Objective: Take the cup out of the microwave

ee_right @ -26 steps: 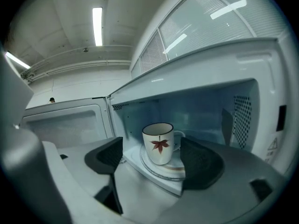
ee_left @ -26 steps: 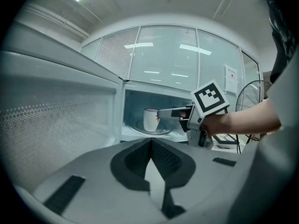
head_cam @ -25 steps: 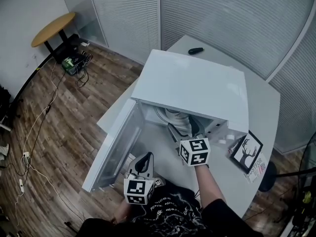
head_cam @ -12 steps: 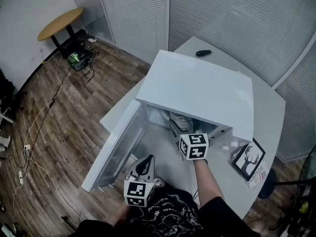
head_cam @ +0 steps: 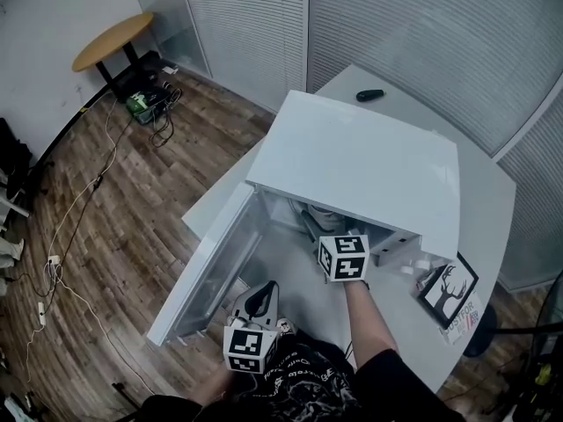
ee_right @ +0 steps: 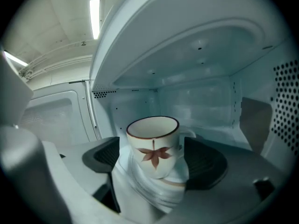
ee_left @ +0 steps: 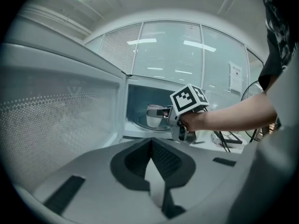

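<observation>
Cup [ee_right: 153, 146] stands inside the microwave [head_cam: 352, 161], between the spread jaws of our right gripper [ee_right: 156, 160], which have just been opening; we centre both pads [ee_right: 205, 160] on its body, then close gently.

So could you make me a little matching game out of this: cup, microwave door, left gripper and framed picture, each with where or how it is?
1. cup
2. microwave door
3. left gripper
4. framed picture

A. swung open
B. on the table beside the microwave
C. jaws together, nothing between them
D. inside the microwave

Pairs: 1-D, 2-A, 3-C, 4-B
</observation>
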Tool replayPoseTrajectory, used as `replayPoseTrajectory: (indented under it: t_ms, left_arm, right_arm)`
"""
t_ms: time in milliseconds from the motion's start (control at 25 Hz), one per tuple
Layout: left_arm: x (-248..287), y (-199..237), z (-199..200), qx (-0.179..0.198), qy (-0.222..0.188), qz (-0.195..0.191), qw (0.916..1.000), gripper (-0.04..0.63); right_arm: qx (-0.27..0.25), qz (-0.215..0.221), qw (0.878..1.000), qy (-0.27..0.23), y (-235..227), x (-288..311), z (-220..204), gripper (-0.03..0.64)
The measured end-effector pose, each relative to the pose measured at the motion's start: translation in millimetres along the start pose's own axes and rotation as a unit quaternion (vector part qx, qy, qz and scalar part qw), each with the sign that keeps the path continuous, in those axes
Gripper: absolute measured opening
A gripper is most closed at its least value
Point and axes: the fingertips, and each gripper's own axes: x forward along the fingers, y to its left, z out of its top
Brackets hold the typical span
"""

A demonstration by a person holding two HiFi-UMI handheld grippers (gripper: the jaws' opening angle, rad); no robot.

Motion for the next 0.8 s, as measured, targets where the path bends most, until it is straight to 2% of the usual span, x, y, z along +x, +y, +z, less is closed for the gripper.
replayPoseTrajectory:
  t_ms: [440,600,800]
  left_arm:
    - [2,5,-1,-0.001,0.006,0.001,1.0000,0.006]
    - [2,8,-1,-0.003,0.009,-0.002,1.0000,0.006]
    - [2,13,-5,-0.009,0.013,0.000,0.9999,0.006]
  right_arm:
    - [-0.007,-0.009,1.000,0.008,-1,16,-2,0.407]
    - [0.005,-0.015,1.000,0.002,-1,21,3,0.407]
    - [-0.011,-0.031,0.999,0.014,-4,29,0,0.407]
